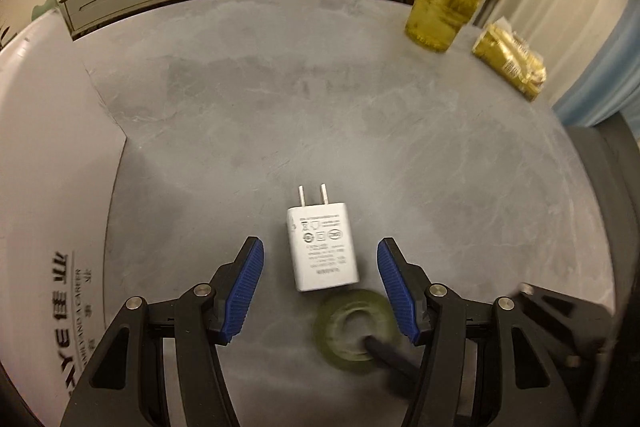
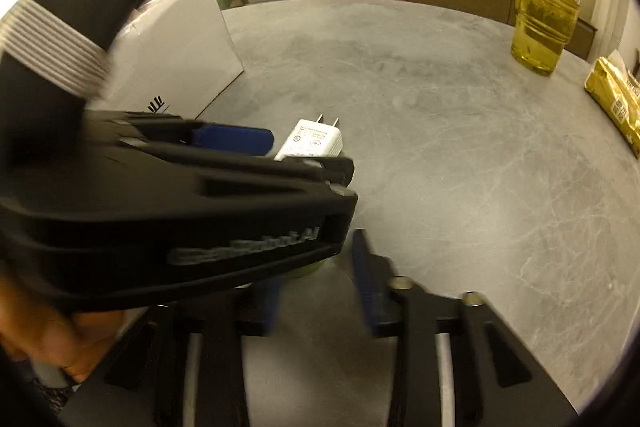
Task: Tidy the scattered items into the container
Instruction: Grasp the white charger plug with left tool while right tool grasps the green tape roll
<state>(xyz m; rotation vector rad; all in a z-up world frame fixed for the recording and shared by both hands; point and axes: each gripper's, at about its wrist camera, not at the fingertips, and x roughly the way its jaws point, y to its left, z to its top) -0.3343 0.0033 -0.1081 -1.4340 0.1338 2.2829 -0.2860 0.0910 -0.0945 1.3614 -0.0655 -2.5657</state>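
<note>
A white charger plug (image 1: 322, 247) lies flat on the grey table (image 1: 320, 87), prongs pointing away. My left gripper (image 1: 320, 245) is open, its blue pads (image 1: 244, 291) on either side of the charger without touching it. Just behind the charger, a green tape roll (image 1: 340, 327) looks blurred, with a dark finger crossing its hole. In the right wrist view, my right gripper (image 2: 316, 259) is closed partway on that tape roll (image 2: 310, 269), which is mostly hidden by the left gripper (image 2: 312, 155). The charger (image 2: 312, 141) shows beyond it.
A large white box (image 1: 48, 167) stands at the left, also visible as the white box (image 2: 176, 55). A bottle of yellow oil (image 1: 440, 11) and a gold packet (image 1: 508, 63) sit at the far right. A hand (image 2: 60, 343) holds the left gripper.
</note>
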